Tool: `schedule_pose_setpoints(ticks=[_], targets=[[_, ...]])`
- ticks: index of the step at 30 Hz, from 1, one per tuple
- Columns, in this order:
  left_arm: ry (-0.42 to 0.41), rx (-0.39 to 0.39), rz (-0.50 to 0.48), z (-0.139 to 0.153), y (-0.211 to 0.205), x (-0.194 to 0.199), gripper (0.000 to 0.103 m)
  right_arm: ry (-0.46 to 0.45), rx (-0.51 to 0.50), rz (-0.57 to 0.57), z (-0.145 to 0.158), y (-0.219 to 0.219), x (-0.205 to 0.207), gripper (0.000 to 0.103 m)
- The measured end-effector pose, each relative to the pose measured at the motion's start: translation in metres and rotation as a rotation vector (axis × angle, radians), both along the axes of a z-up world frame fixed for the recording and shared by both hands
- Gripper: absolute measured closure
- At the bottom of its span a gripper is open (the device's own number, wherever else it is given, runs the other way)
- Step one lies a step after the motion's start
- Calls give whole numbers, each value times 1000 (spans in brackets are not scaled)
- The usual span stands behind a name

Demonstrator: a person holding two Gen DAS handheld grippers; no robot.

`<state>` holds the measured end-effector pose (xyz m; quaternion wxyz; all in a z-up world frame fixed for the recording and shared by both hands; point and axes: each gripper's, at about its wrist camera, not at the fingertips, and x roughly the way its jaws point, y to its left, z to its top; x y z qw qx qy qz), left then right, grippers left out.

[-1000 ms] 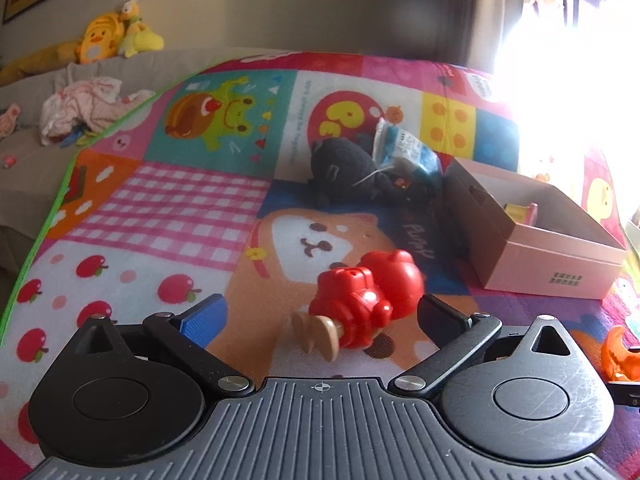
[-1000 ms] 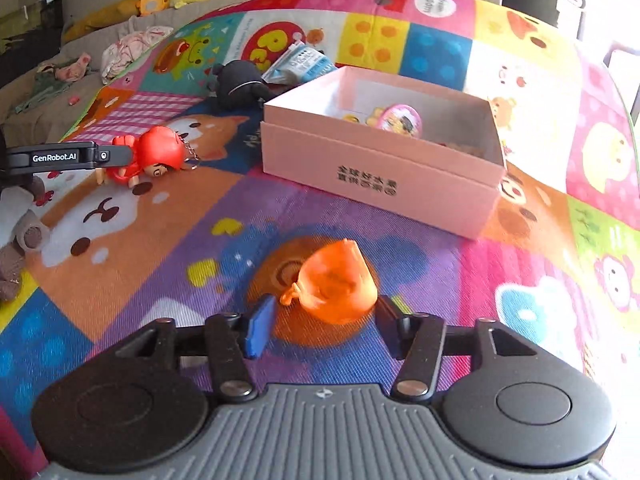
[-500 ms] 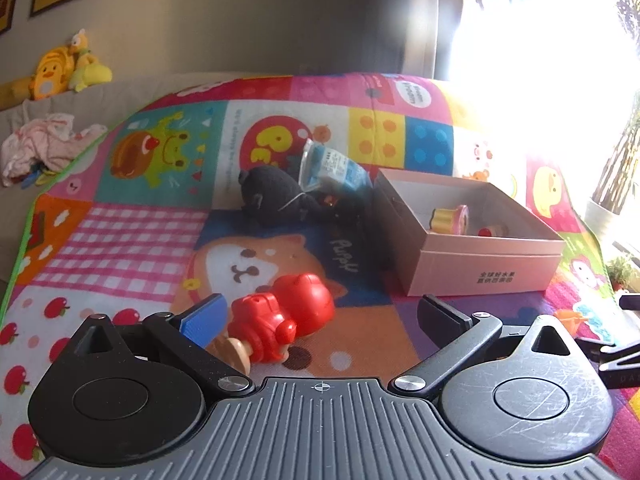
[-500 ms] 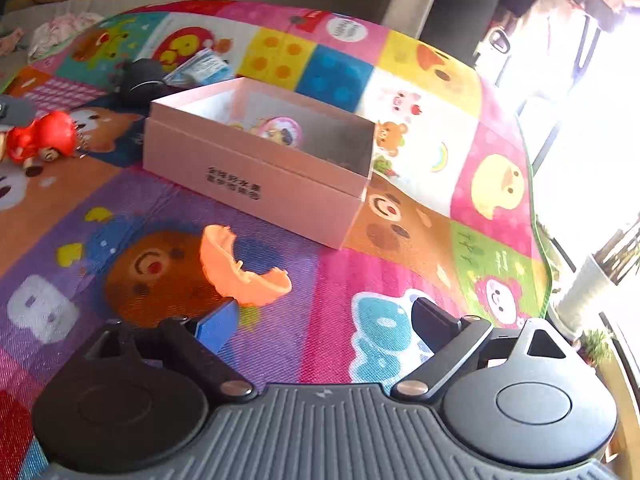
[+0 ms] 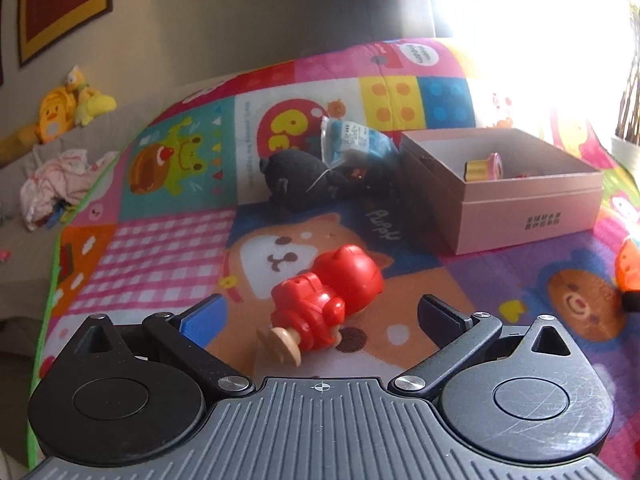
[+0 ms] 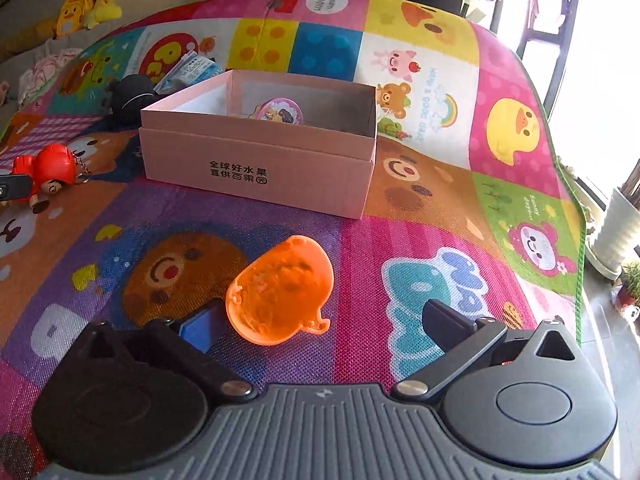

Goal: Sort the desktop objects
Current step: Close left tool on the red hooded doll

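A red toy figure (image 5: pixel 328 296) with a tan foot lies on the play mat between the wide-apart fingers of my left gripper (image 5: pixel 320 316), which is open and not touching it. An orange translucent shell (image 6: pixel 280 288) lies on the mat inside my right gripper (image 6: pixel 322 322), close to the blue left pad (image 6: pixel 198 326). That gripper's jaws are opening and the pads do not press the shell. Beyond stands the open pink box (image 6: pixel 256 160) with a round pink item (image 6: pixel 280 111) inside. The left wrist view shows a gold spool (image 5: pixel 482 168) in the pink box (image 5: pixel 520 216).
A black plush (image 5: pixel 304 180) and a blue packet (image 5: pixel 356 140) lie left of the box. Yellow soft toys (image 5: pixel 68 108) and crumpled clothes (image 5: pixel 56 184) sit on the grey sofa behind. The mat's right edge (image 6: pixel 576 240) drops to a floor with plant pots (image 6: pixel 620 232).
My right gripper's jaws spread much wider and the orange shell tipped over, ending near the left pad. The left wrist view rolled and swung; the red figure stays between its open fingers.
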<state>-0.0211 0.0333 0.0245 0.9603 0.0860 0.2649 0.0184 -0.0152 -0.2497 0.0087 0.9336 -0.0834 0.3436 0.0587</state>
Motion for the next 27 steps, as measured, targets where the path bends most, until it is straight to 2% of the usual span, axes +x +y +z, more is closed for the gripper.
schedule_pose_setpoints(ticks=[5,9,12,14,16,20,25,27], targets=[[-1,139,-22,-4,-2,11,0,3,14,-7,-1,-1,0,0],[-33,205,0,3,7,22,0,9,28,-16,-2,-3,2,0],[-61,260,41,6,19,36,0,17,42,-18,-2,-5,3,0],[-67,291,105,6,31,51,0,24,53,-19,-3,-7,5,0],[-50,281,164,5,45,64,0,27,61,-21,-3,-8,5,0],[-22,185,233,12,71,69,0,29,62,-22,-3,-8,5,0],[-35,126,255,17,77,57,0,35,72,-24,-3,-8,6,0],[-49,80,214,20,75,50,0,35,72,-24,-4,-8,6,0]])
